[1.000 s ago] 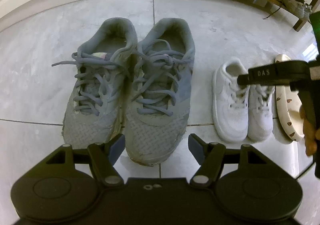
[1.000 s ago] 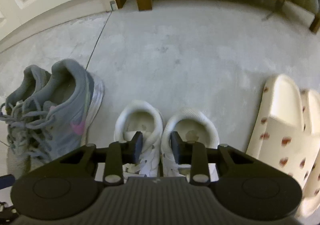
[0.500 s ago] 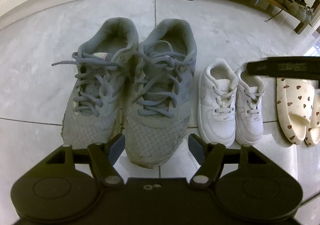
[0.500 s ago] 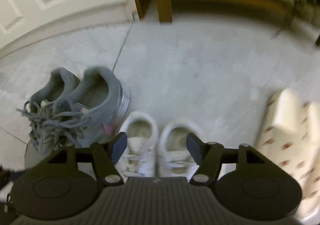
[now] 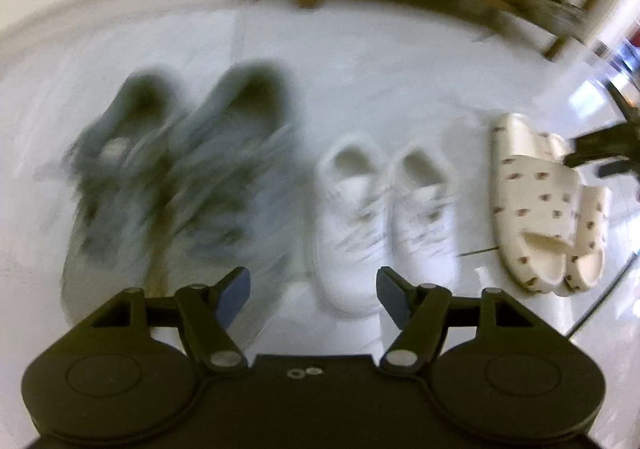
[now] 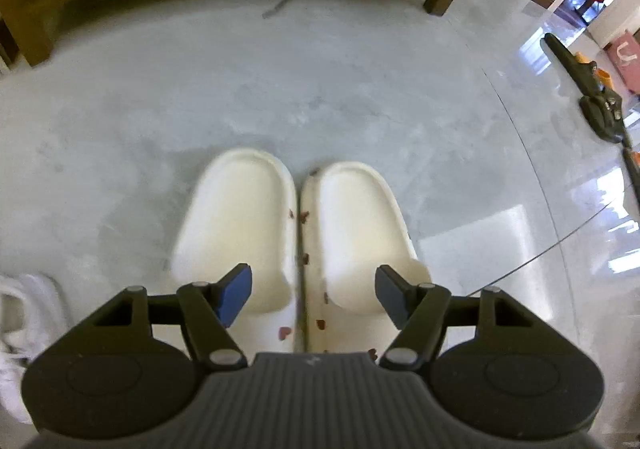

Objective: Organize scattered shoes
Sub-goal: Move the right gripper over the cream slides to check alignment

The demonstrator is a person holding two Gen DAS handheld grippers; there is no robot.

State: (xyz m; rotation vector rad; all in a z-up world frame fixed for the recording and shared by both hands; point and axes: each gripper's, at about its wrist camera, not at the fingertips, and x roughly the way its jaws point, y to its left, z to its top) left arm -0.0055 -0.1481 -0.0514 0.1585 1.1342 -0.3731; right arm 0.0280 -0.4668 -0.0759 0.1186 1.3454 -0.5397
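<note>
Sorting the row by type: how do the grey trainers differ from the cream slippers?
The grey trainers are laced and closed; the cream slippers are open-toed slip-ons, no laces. The trainers are plain grey and look bigger; the slippers carry small dark spots. Both are paired side by side on the floor.

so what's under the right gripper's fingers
The cream slippers, side by side on the grey floor. The right gripper hangs open above them; its body covers their toe ends.
</note>
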